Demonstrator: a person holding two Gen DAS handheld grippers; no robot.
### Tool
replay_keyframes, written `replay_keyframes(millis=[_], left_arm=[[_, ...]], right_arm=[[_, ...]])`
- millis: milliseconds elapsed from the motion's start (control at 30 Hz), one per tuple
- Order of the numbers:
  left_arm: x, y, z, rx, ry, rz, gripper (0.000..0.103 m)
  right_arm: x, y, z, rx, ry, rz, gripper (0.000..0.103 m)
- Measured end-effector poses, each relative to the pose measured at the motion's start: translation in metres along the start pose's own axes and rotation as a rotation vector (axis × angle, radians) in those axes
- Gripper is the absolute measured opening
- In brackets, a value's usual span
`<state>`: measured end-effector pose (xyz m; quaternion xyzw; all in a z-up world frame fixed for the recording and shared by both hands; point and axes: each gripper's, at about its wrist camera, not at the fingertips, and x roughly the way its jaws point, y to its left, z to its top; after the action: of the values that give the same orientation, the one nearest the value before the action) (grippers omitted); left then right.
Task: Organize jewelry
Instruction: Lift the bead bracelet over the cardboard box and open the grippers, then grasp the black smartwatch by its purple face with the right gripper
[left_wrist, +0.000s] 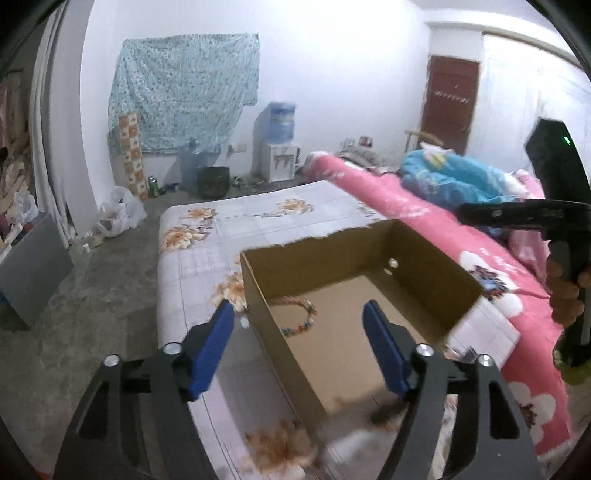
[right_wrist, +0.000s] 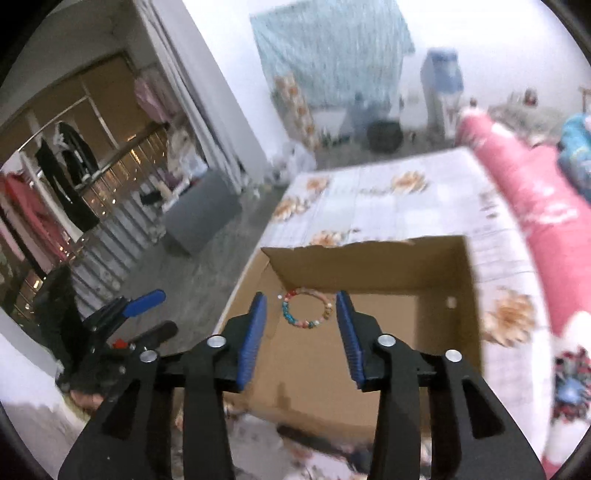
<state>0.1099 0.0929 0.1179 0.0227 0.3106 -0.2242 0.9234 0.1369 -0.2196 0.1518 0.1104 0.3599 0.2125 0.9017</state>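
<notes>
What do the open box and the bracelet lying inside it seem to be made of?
The box looks like plain brown cardboard with a matte finish: its far edge is torn and ragged, and one wall has small punched holes. The bracelet seems to be a ring of small mixed beads in blue, red, pink and tan; whether they are glass, plastic or stone cannot be told from the blurred pictures.
</notes>
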Motion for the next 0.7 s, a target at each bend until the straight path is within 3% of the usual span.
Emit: replay_keyframes(millis=[133, 233, 367, 600, 700], left_arm=[[-0.011, -0.009, -0.045, -0.079, 0.037, -0.118, 0.077], [0.008, -0.027, -0.082, -0.15, 0.13, -0.201, 0.078], [0.048, -0.045, -0.109, -0.21, 0.231, -0.218, 0.078], [0.103, -0.057, -0.119, -0.228, 0.318, -0.24, 0.075], [0.119, -0.063, -0.119, -0.25, 0.34, -0.24, 0.07]], right_arm=[[-0.027, -0.013, -0.053, 0.05, -0.004, -0.04, 0.049], [-0.006, -0.033, -0.095, 0.144, 0.07, -0.077, 0.05], [0.033, -0.055, -0.134, 0.213, 0.166, -0.156, 0.05], [0.076, -0.045, -0.151, 0.097, 0.225, -0.272, 0.047], [0.083, -0.045, -0.153, 0.09, 0.241, -0.281, 0.046]])
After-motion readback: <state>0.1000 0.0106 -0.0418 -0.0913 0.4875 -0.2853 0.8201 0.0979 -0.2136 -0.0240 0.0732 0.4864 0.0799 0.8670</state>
